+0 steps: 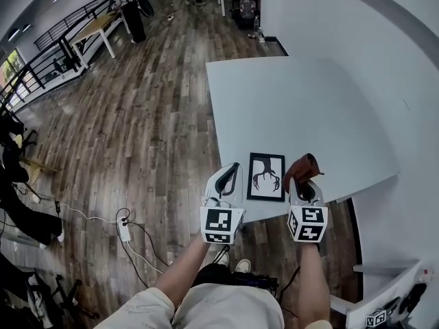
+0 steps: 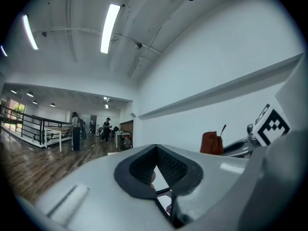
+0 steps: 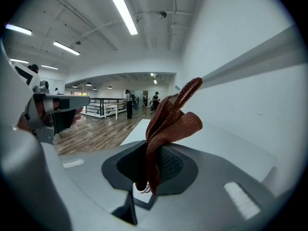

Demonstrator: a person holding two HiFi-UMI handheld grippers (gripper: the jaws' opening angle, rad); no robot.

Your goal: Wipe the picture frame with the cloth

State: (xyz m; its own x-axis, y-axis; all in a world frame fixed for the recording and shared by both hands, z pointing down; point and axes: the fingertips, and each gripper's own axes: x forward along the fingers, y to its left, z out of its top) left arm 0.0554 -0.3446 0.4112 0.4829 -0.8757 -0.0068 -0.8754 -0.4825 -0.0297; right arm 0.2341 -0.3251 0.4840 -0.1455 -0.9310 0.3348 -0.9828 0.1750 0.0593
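Note:
A small black picture frame (image 1: 266, 177) with a dark tree silhouette lies flat near the front edge of the white table (image 1: 302, 108). My right gripper (image 1: 296, 181) is just right of the frame and shut on a rust-brown cloth (image 1: 302, 165), which stands up out of the jaws (image 3: 169, 121). My left gripper (image 1: 236, 166) hovers at the frame's left side, its fingertips together and nothing held. In the left gripper view (image 2: 156, 148) a frame edge (image 2: 163, 191) shows below the jaws, with the cloth (image 2: 211, 143) off to the right.
The table's front edge runs right under both grippers, with wooden floor below. A power strip (image 1: 124, 232) and cables lie on the floor at the left. A white wall (image 1: 384, 40) closes the right side. People and tables (image 1: 103, 26) stand far back.

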